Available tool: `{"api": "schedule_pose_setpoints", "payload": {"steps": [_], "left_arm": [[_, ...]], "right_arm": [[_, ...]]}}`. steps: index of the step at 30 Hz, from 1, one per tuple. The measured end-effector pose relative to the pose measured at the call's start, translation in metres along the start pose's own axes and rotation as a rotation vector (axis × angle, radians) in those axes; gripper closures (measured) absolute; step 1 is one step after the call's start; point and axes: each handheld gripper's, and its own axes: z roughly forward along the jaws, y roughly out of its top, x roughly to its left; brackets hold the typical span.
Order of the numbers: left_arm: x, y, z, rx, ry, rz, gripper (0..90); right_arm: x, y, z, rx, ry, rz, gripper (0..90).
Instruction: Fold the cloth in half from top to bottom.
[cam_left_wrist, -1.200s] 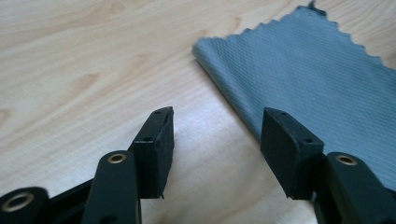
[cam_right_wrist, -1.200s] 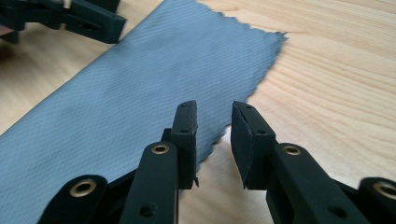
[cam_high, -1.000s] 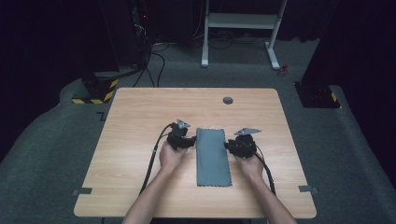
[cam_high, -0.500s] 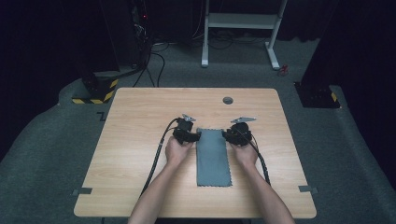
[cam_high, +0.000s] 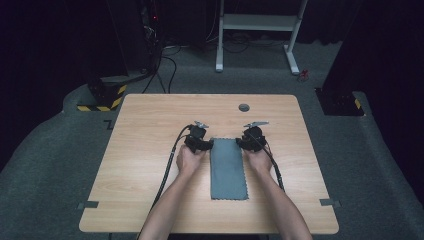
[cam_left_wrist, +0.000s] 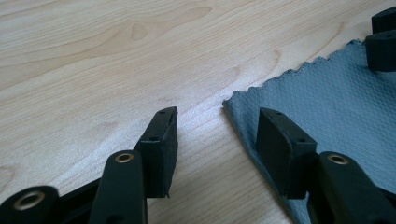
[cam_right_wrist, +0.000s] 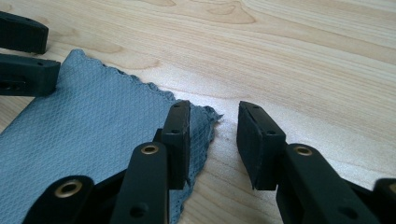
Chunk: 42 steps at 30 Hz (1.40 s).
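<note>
Flat now: grey rectangular cloth with a fine woven grid and pinked edges, spread lengthwise on pale wood-grain table, near the middle and slightly toward the person's edge. No folds or lifted corners visible from the high view.

Left gripper at the cloth's far left corner, jaws spread apart and holding nothing; one jaw over bare wood just beside the cloth, the other over fabric, corner tip lying between. Same tool at the cloth's far left corner in the high view.

Right gripper at the cloth's far right corner, likewise spread and unloaded; one jaw over fabric, the other over wood, frilled corner tip between. At the cloth's far right corner from above.

Further out from the cloth: small dark round grommet in the tabletop beyond its far edge, well apart. White metal stand frame past the table on grey carpet.

Likely step: pinching both far corners to lift or fold. Risks, judged from this stance:
- Thin fabric flat on wood; jaws closing too high would meet above it and miss.
- Closing too far out catches only the pinked fringe, which may slip on lifting.
- Uneven timing between hands would drag the cloth askew or bunch one side.
</note>
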Motion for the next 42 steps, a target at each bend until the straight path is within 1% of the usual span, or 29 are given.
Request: {"api": "schedule_pose_setpoints", "payload": {"steps": [2, 3, 4, 5, 6, 7, 9, 10, 12, 15, 17, 18, 19, 20, 21, 22, 23, 24, 26, 27, 29, 30, 33, 34, 36, 37, 38, 40, 42], "left_arm": [[-0.002, 0.002, 0.001, 0.006, -0.003, -0.001, 48.8], [-0.003, 0.003, 0.002, 0.011, -0.001, 0.006, 49.0], [-0.004, 0.004, 0.002, 0.015, 0.003, 0.018, 49.1], [-0.006, 0.004, 0.003, 0.017, 0.006, 0.020, 49.4], [-0.007, 0.005, 0.003, 0.019, 0.009, 0.032, 50.0], [-0.007, 0.005, 0.003, 0.015, 0.005, 0.033, 52.1], [-0.007, 0.005, 0.003, 0.011, 0.000, 0.039, 54.5], [-0.007, 0.005, 0.003, 0.011, 0.000, 0.039, 56.3], [-0.008, 0.005, 0.004, 0.004, -0.011, 0.043, 60.4], [-0.010, 0.005, 0.004, 0.004, -0.020, 0.045, 67.0], [-0.011, 0.006, 0.005, 0.006, -0.026, 0.049, 71.3], [-0.011, 0.007, 0.005, 0.010, -0.035, 0.045, 73.9], [-0.012, 0.008, 0.006, 0.011, -0.044, 0.049, 77.5], [-0.012, 0.008, 0.006, 0.012, -0.050, 0.050, 80.6], [-0.012, 0.008, 0.006, 0.012, -0.068, 0.048, 85.4], [-0.012, 0.008, 0.006, 0.012, -0.070, 0.046, 87.7], [-0.012, 0.008, 0.006, 0.012, -0.072, 0.046, 88.3], [-0.011, 0.008, 0.006, 0.012, -0.076, 0.043, 88.6], [-0.009, 0.008, 0.006, 0.012, -0.093, 0.019, 89.0], [-0.008, 0.008, 0.006, 0.010, -0.098, 0.021, 89.1], [-0.007, 0.008, 0.005, 0.004, -0.109, 0.024, 89.1], [-0.006, 0.008, 0.004, -0.001, -0.111, 0.034, 89.1], [-0.004, 0.012, -0.003, -0.027, -0.139, 0.028, 89.1], [-0.004, 0.013, -0.005, -0.037, -0.149, 0.019, 89.2], [-0.003, 0.015, -0.009, -0.050, -0.153, 0.028, 89.2], [-0.004, 0.015, -0.011, -0.055, -0.158, 0.022, 89.2], [-0.003, 0.015, -0.012, -0.058, -0.158, 0.029, 89.2], [-0.004, 0.016, -0.016, -0.067, -0.164, 0.034, 89.2], [-0.006, 0.017, -0.020, -0.081, -0.173, 0.043, 89.2]], "right_arm": [[0.001, 0.000, 0.001, -0.002, -0.008, -0.008, 66.2], [0.002, 0.000, 0.001, 0.000, -0.012, -0.017, 66.7], [0.003, 0.000, 0.001, -0.001, -0.012, -0.034, 67.3], [0.005, 0.000, 0.002, 0.002, -0.016, -0.045, 68.4], [0.007, 0.001, 0.002, 0.004, -0.019, -0.072, 69.6], [0.009, 0.001, 0.003, 0.005, -0.020, -0.090, 72.2], [0.010, 0.001, 0.003, 0.004, -0.015, -0.103, 73.9], [0.009, 0.001, 0.003, 0.004, -0.008, -0.097, 74.2], [0.008, 0.001, 0.003, 0.004, -0.002, -0.104, 76.3], [0.009, 0.001, 0.003, 0.007, 0.019, -0.110, 83.4], [0.009, 0.002, 0.003, 0.010, 0.029, -0.112, 85.8], [0.009, 0.002, 0.003, 0.014, 0.037, -0.111, 86.8], [0.009, 0.004, 0.003, 0.030, 0.045, -0.103, 87.3], [0.009, 0.007, 0.004, 0.050, 0.043, -0.113, 88.0], [0.010, 0.009, 0.004, 0.060, 0.035, -0.134, 88.5], [0.013, 0.010, 0.004, 0.065, 0.021, -0.161, 88.7], [0.014, 0.009, 0.004, 0.058, 0.013, -0.171, 88.8], [0.014, 0.009, 0.004, 0.060, 0.018, -0.151, 88.9], [0.011, 0.009, 0.004, 0.059, 0.036, -0.124, 89.1], [0.011, 0.009, 0.004, 0.061, 0.037, -0.119, 89.2], [0.010, 0.009, 0.002, 0.060, 0.041, -0.119, 89.2], [0.010, 0.009, 0.000, 0.054, 0.046, -0.118, 89.2], [0.011, 0.010, -0.007, 0.038, 0.054, -0.126, 89.2], [0.011, 0.012, -0.009, 0.030, 0.058, -0.128, 89.2], [0.012, 0.013, -0.014, 0.015, 0.064, -0.127, 89.2], [0.012, 0.014, -0.016, 0.007, 0.068, -0.133, 89.2], [0.013, 0.014, -0.018, 0.002, 0.072, -0.124, 89.2], [0.014, 0.015, -0.021, -0.010, 0.079, -0.126, 89.2], [0.015, 0.015, -0.025, -0.020, 0.084, -0.137, 89.2]]}}
